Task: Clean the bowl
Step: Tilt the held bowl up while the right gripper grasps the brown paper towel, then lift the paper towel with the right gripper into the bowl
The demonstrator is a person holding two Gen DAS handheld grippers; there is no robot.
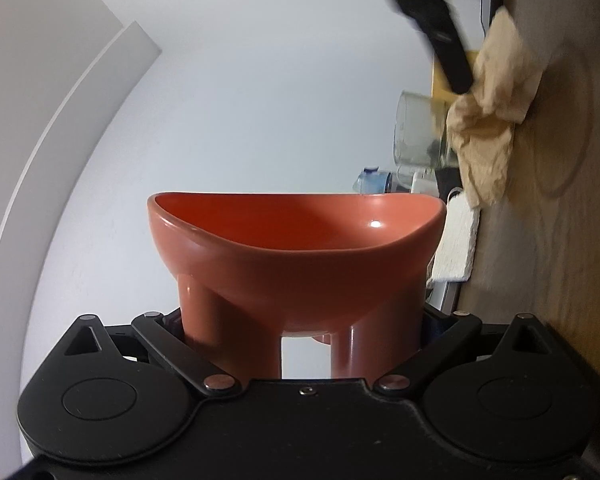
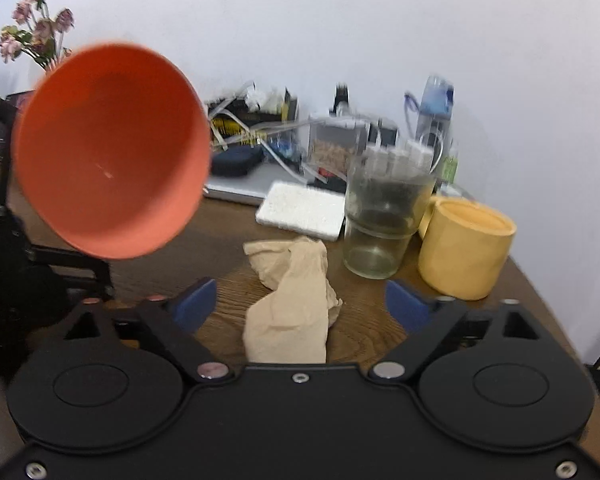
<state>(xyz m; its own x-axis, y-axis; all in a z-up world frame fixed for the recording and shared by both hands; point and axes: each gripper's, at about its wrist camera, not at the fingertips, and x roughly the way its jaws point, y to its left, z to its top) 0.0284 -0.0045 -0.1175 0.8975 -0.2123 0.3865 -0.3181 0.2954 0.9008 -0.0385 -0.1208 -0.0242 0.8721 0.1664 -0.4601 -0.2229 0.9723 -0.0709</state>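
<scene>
Nearest the lens, the left tool [image 1: 300,320] pinched the legs of the orange bowl [image 1: 296,248], lifted off the tabletop [image 2: 228,248] with its mouth turned toward the right tool. From the right wrist view, the bowl [image 2: 112,152] hung at the left; the right tool [image 2: 300,304] stood spread, its blue pads on either side of a crumpled tan cloth [image 2: 292,300] without pressing it. Beyond lay a white sponge [image 2: 304,210], then a glass jar [image 2: 384,220] and a yellow cup [image 2: 464,244].
</scene>
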